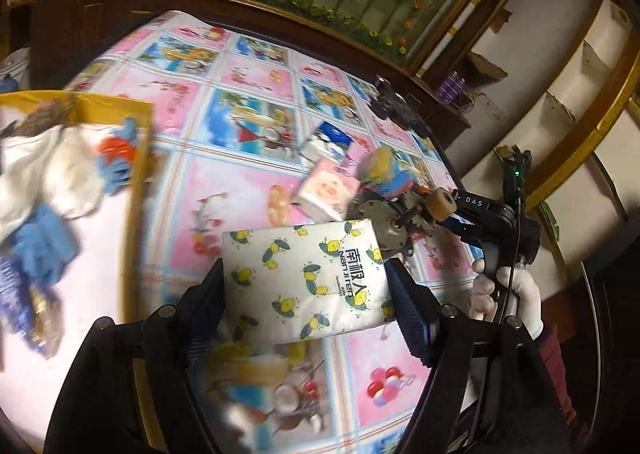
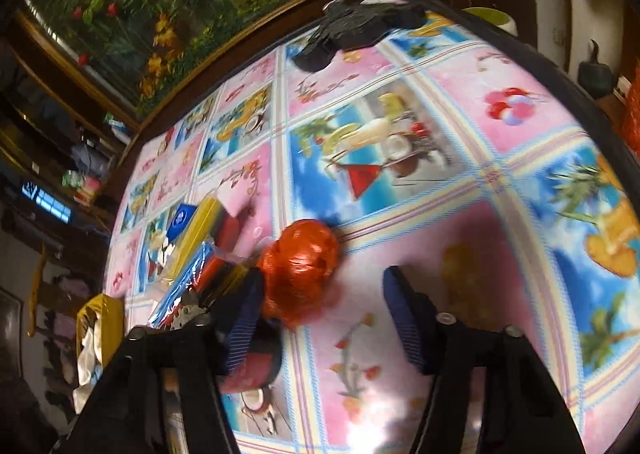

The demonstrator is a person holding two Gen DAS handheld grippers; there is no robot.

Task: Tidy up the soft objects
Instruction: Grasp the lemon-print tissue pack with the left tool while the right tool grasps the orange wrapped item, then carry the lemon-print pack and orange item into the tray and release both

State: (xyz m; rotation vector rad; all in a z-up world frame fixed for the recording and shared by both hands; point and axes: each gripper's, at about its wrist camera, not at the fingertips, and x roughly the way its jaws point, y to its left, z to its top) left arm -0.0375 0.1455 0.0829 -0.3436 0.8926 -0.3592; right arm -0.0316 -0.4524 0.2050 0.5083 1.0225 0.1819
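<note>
My left gripper [image 1: 306, 278] is shut on a white tissue pack with a lemon print [image 1: 304, 274], held above the table. A yellow-rimmed basket [image 1: 140, 182] with white and blue cloths sits at the left. A pink tissue pack [image 1: 326, 192], a blue-white pack [image 1: 326, 142] and a yellow-blue pack [image 1: 384, 170] lie further back. My right gripper [image 2: 324, 290] is open over the table; an orange crinkly ball [image 2: 298, 272] lies against its left finger. The right gripper's body shows in the left wrist view [image 1: 492, 226], held by a white-gloved hand.
A round table with a pink and blue picture tablecloth [image 2: 400, 158] carries everything. A black crumpled bag [image 2: 352, 30] lies at its far edge. Yellow, blue and red packets [image 2: 200, 242] lie left of the orange ball. A small metal motor part [image 1: 384, 222] sits beside the packs.
</note>
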